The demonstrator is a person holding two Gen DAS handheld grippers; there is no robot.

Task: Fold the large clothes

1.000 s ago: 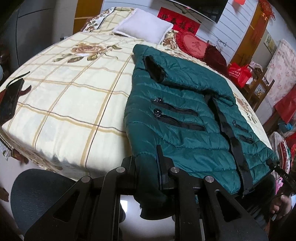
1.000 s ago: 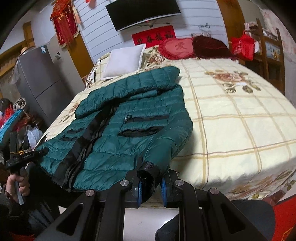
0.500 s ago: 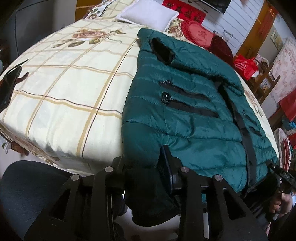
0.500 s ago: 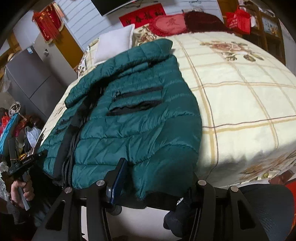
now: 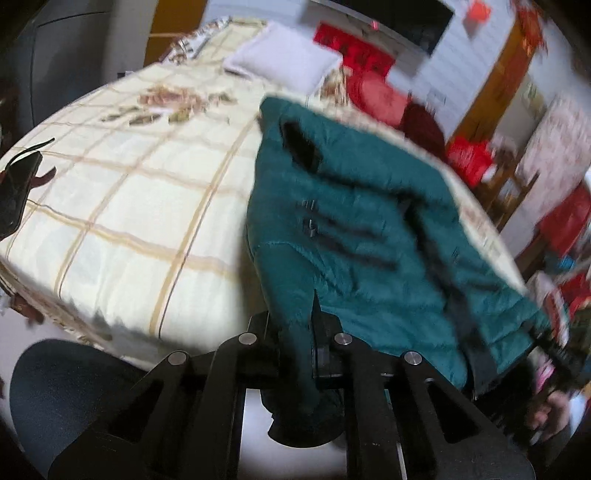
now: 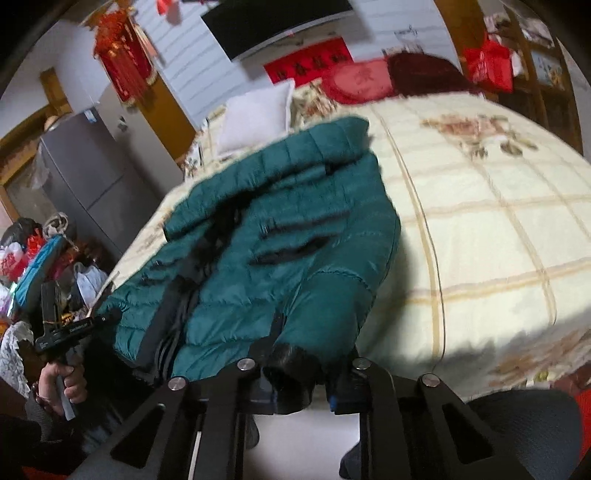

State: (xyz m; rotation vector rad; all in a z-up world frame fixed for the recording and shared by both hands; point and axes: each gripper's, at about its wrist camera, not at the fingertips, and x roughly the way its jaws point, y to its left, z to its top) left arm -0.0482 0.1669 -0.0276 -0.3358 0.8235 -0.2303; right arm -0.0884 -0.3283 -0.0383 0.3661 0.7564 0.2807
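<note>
- The bed [image 5: 122, 206], under a cream cover with tan checks and rose prints, fills most of both views; both pictures are blurred.
- The jacket [image 5: 354, 236], a dark green quilted one with black zip pockets and a black front placket, lies front up on the bed. Its collar end points toward the pillows and its hem reaches the near edge, where the sleeve ends hang over.
- A grey cabinet [image 6: 85, 184] stands beyond the far side of the bed in the right wrist view.
- A dark screen [image 6: 273, 22] hangs on the white slatted wall above the headboard.
- A white pillow [image 6: 255, 122] leans at the head of the bed, with a red cushion [image 6: 358, 83] just beside it.
- The left gripper [image 5: 295, 354] has just been closing, and its jaws now pinch the green cuff of the sleeve at the bed's edge.
- The right gripper [image 6: 295, 376] has likewise just been closing, and its jaws are clamped on the black-lined cuff of the other sleeve.
- In the right wrist view the person's left hand [image 6: 62, 380] grips the handle of its tool at the lower left.
</note>
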